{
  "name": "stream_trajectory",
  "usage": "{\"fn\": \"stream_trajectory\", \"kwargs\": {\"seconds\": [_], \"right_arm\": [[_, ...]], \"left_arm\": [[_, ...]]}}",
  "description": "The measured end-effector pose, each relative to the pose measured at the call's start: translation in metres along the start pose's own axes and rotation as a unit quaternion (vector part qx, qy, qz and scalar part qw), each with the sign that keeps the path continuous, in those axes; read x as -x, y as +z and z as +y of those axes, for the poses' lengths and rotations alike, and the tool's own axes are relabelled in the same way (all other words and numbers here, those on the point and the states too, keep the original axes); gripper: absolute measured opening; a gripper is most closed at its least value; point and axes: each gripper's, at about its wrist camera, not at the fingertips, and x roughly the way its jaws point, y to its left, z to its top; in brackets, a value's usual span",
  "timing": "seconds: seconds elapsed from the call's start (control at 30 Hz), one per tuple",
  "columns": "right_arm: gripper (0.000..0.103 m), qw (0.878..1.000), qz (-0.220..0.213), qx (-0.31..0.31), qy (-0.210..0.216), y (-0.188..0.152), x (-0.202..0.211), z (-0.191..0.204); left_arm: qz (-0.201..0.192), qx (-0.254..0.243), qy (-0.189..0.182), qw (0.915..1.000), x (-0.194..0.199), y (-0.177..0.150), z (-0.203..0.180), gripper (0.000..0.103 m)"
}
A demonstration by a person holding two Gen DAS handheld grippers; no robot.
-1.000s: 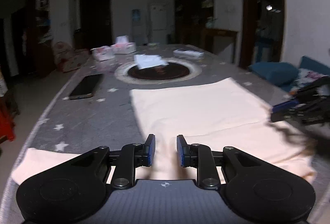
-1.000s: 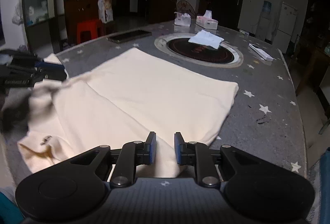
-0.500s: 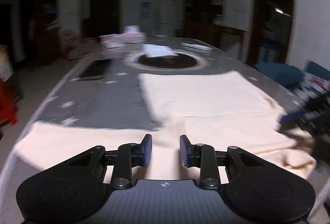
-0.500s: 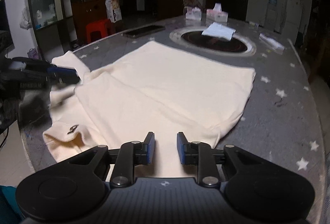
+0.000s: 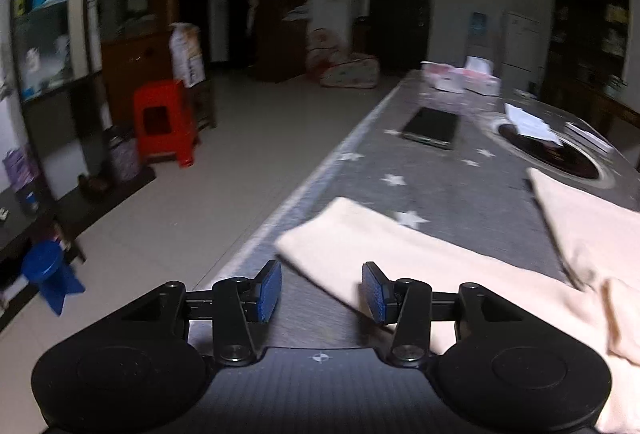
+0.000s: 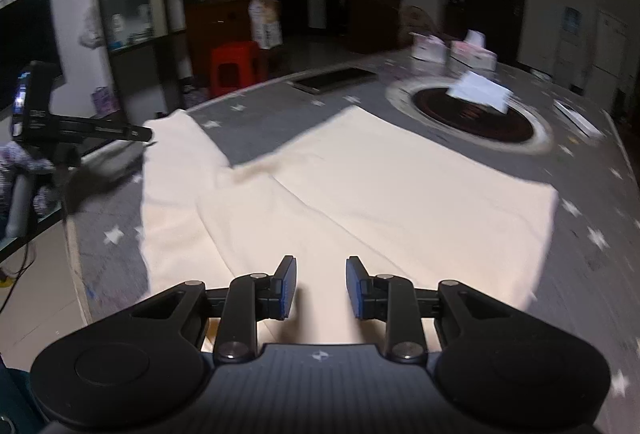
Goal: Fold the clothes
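While our left gripper (image 5: 321, 289) has swung left to the cream cotton garment's (image 6: 400, 202) sleeve (image 5: 384, 246), fingers parted wider, our right gripper (image 6: 321, 287) hovers parted, empty: sleeve fold likely next.

Both grippers are rocking matte black bodies with round housings. The left gripper (image 5: 320, 290) and right gripper (image 6: 321, 287) are showing blue pads (image 5: 269, 290) and silver screws.

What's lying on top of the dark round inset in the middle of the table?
A white folded paper or cloth lies across the far part of the dark round inset. Whatever is beneath that sheet is hidden. The cream garment stops short of the ring.
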Motion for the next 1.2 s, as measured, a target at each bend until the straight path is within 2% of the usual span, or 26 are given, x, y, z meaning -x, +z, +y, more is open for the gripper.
{"fn": "stream_trajectory", "kwargs": {"seconds": [0.13, 0.17, 0.2, 0.27, 0.3, 0.57, 0.8, 0.97, 1.13, 1.2], "right_arm": [[0.026, 1.000, 0.003, 0.006, 0.013, 0.021, -0.018, 0.005], [0.026, 1.000, 0.005, 0.003, 0.016, 0.026, -0.022, 0.005], [0.026, 1.000, 0.006, -0.001, 0.019, 0.031, -0.027, 0.005], [0.026, 1.000, 0.009, -0.010, 0.027, 0.040, -0.037, 0.004], [0.026, 0.999, 0.011, -0.011, 0.029, 0.044, -0.043, 0.004], [0.026, 0.999, 0.020, -0.010, 0.031, 0.071, -0.091, 0.013], [0.026, 0.998, 0.043, 0.045, 0.025, 0.072, -0.128, 0.041], [0.026, 0.999, 0.023, 0.042, 0.026, 0.072, -0.107, 0.041], [0.026, 1.000, -0.004, 0.002, 0.010, 0.065, -0.060, 0.017], [0.026, 1.000, -0.015, -0.013, -0.001, 0.059, -0.041, 0.007]], "left_arm": [[0.007, 0.026, 0.009, 0.9996, -0.013, 0.004, 0.014, 0.048], [0.008, 0.028, 0.004, 0.9996, -0.016, 0.005, 0.015, 0.037], [0.009, 0.031, -0.001, 0.9995, -0.020, 0.006, 0.016, 0.019], [0.006, 0.038, -0.007, 0.9992, -0.021, 0.007, 0.019, 0.008], [0.004, 0.042, -0.009, 0.9991, -0.022, 0.007, 0.020, 0.006], [-0.021, 0.074, -0.028, 0.9967, 0.003, 0.007, 0.036, 0.004], [-0.053, 0.090, -0.057, 0.9929, 0.026, 0.020, 0.038, 0.004], [-0.080, 0.090, -0.089, 0.9888, 0.043, 0.036, 0.030, 0.004], [-0.111, 0.066, -0.154, 0.9796, 0.068, 0.052, -0.003, 0.004], [-0.109, 0.050, -0.193, 0.9738, 0.075, 0.051, -0.025, 0.004]]}}
